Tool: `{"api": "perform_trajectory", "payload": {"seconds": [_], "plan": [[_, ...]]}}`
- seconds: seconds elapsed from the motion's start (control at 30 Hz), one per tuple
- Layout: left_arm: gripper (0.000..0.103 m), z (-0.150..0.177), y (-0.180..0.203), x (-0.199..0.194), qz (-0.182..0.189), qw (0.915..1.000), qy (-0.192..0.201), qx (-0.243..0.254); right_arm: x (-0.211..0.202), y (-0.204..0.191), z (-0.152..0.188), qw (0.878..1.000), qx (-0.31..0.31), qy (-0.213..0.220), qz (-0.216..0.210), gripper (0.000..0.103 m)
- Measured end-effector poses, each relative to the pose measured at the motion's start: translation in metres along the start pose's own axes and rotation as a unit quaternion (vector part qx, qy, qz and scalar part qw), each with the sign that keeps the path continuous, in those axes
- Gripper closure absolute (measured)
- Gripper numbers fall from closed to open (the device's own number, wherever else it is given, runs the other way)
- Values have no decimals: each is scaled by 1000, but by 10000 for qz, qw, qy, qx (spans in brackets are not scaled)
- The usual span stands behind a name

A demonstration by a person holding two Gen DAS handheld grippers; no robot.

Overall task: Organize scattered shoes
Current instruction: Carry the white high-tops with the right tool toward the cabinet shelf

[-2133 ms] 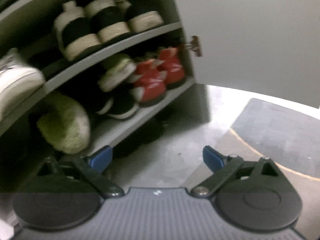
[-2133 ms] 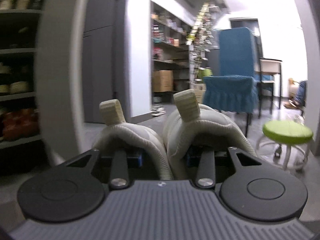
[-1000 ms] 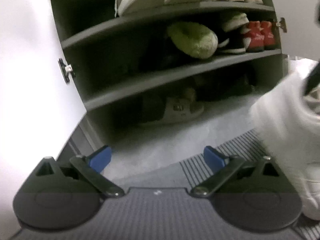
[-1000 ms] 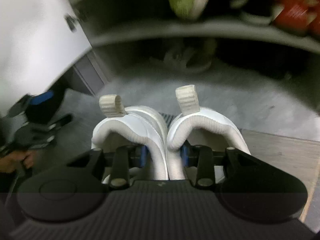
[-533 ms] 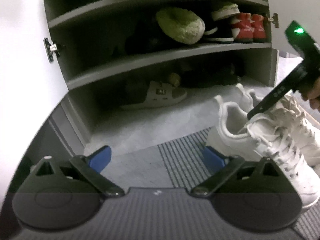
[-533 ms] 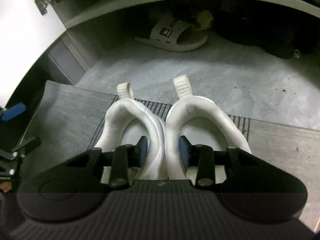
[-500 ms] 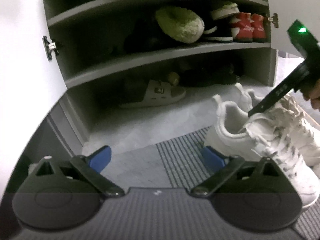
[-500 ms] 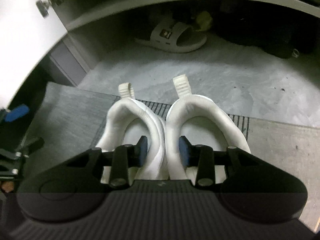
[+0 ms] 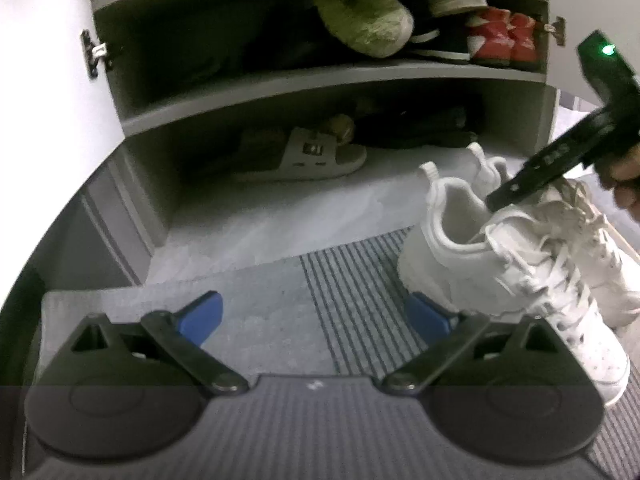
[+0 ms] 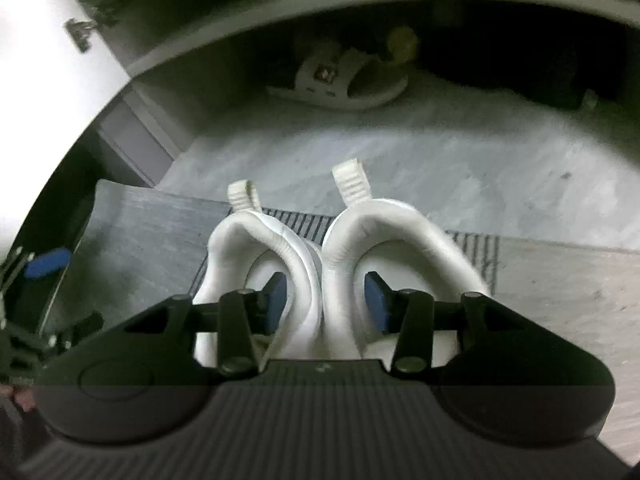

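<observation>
Setting white sneakers (image 10: 320, 264) down on mat (image 10: 152, 232) near rack, right gripper (image 10: 326, 298) jaws just opening, pads clear; withdrawing next.

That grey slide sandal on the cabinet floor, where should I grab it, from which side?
Probably the sandal's broad strap, which arches above the flat sole, leaving room for a finger underneath. Come in low from the open front; the shelf above blocks a top approach.
</observation>
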State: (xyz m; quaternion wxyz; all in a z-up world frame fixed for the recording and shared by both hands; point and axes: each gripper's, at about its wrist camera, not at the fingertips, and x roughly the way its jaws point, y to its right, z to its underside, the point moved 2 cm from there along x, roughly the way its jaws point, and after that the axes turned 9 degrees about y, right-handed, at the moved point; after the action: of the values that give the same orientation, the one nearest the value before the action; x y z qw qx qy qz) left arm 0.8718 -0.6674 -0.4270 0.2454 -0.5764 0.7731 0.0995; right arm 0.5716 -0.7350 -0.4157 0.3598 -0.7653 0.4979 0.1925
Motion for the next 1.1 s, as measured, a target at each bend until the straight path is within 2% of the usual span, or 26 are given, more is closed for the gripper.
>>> {"api": "perform_trajectory", "payload": {"seconds": [0.1,0.27,0.4,0.43,0.5,0.6,0.63,0.67,0.7,0.8,0.9,0.97,1.0,1.07,1.1], "plan": [[3,2,-1,-2,-36,10000,-29,-63,10,-2,-8,9994,315,13,114,52],[3,4,-2,-1,-66,9999,-88,-117,18,-8,-8,9998,131,146,95,52],[3,4,-4,2,-47,9998,-123,-122,15,-9,-4,9994,-208,266,66,51],[3,4,-4,3,-48,9998,-130,-126,12,-10,-2,9988,-375,312,79,48],[3,6,-4,5,-52,9997,-196,-160,16,-16,3,9967,-794,131,86,45],[3,11,1,7,100,9992,-291,-249,29,-23,5,9942,-1073,-61,72,42],[3,13,4,7,167,9989,-324,-283,38,-27,7,9917,-1279,-3,148,43],[3,14,4,7,200,9989,-322,-278,40,-27,7,9914,-1300,17,165,49],[2,15,6,6,244,9988,-326,-256,43,-21,9,9942,-1012,217,306,59],[2,19,12,3,375,9985,-338,-190,37,-20,11,9956,-730,477,344,63],[1,29,13,1,376,9986,-354,-89,11,-38,18,9907,-753,1111,214,64],[1,37,13,2,317,9988,-372,-6,-9,-56,17,9842,-799,1574,104,64],[1,41,12,3,272,9989,-386,23,-23,-74,12,9767,-925,1937,-20,65],[1,46,8,7,127,9992,-376,42,-32,-88,7,9699,-1046,2194,-134,65],[1,45,5,8,88,9994,-345,42,-40,-106,0,9608,-1221,2475,-243,65]]}}
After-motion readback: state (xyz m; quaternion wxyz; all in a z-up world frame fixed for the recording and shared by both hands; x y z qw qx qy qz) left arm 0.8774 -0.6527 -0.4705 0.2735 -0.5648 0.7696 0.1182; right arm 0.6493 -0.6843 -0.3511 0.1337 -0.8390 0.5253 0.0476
